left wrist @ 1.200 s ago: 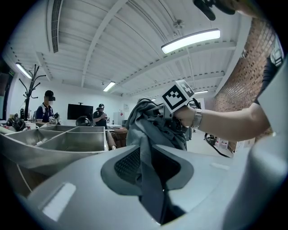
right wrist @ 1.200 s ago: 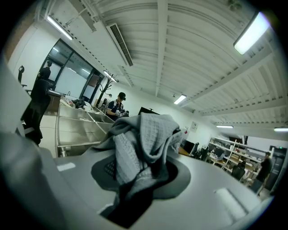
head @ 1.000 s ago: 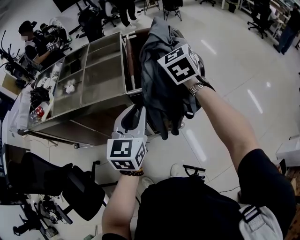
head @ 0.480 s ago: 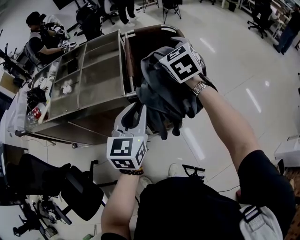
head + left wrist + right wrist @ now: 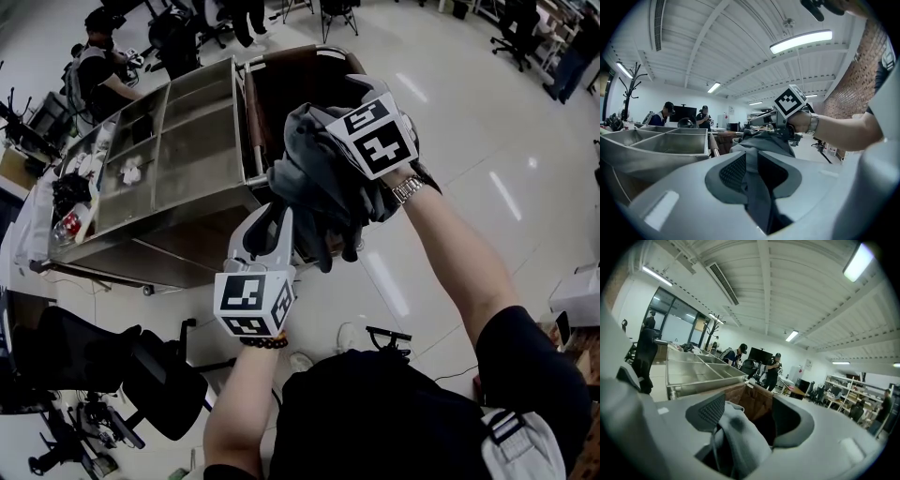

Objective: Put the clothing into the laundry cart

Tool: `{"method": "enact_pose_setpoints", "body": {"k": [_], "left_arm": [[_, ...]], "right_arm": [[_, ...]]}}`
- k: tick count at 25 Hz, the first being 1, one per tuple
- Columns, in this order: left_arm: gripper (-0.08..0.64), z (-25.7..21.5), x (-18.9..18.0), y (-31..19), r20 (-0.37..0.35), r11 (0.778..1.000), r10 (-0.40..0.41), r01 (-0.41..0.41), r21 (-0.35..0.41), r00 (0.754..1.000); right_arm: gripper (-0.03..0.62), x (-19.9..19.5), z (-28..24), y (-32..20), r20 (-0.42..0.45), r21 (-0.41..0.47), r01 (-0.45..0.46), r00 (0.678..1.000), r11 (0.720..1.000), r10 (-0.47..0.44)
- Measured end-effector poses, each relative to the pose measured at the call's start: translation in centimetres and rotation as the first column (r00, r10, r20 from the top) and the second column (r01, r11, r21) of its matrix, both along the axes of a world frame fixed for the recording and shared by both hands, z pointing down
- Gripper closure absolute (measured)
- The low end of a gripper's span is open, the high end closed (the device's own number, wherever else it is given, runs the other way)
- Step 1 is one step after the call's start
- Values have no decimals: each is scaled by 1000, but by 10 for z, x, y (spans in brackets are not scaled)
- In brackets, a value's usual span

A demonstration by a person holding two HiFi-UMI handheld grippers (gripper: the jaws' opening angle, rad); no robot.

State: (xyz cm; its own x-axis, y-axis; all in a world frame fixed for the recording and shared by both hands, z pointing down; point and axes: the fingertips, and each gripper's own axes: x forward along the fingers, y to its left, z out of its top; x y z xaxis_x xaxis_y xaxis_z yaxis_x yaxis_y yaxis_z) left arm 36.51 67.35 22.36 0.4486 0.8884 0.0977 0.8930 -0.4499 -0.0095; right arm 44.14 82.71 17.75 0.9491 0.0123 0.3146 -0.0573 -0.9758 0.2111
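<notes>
A grey garment (image 5: 314, 192) hangs bunched over the mouth of the brown laundry cart (image 5: 300, 80). My left gripper (image 5: 270, 225) points up from below and is shut on a lower fold of the garment (image 5: 761, 143); in the left gripper view the cloth fills the gap of that gripper (image 5: 751, 171). My right gripper (image 5: 745, 420) sits on top of the bundle, its marker cube (image 5: 380, 141) hiding the jaws in the head view. Its jaws stand apart. The grey cloth (image 5: 740, 437) lies against the left pad, with a gap to the right one. The cart's brown lining (image 5: 752, 404) shows just ahead.
A steel trolley with open compartments (image 5: 169, 141) stands against the cart's left side. A seated person (image 5: 98, 56) is at the desks beyond it, and two people (image 5: 771, 369) stand further back. A black office chair (image 5: 141, 375) is at lower left. Glossy floor lies to the right.
The garment, held stretched upward a second ago, has sunk into a lower bundle at the cart's mouth. My right gripper has shifted slightly right and down. The left gripper has stayed put.
</notes>
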Motion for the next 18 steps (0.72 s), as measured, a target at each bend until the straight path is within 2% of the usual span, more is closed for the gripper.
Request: {"method": "enact_pose_setpoints", "body": {"k": [11,18], "left_arm": [[480,-26,-37,-27,-32,995,90,-91,-33,995],[482,-43,-63,-62,-42,987,148,-150,-65,988]], "right_arm": [[330,-81,-39,-59,-117,7,-51,992,999,52],[411,-141,-46,-122,-196,5,-89,976,996,89]]}}
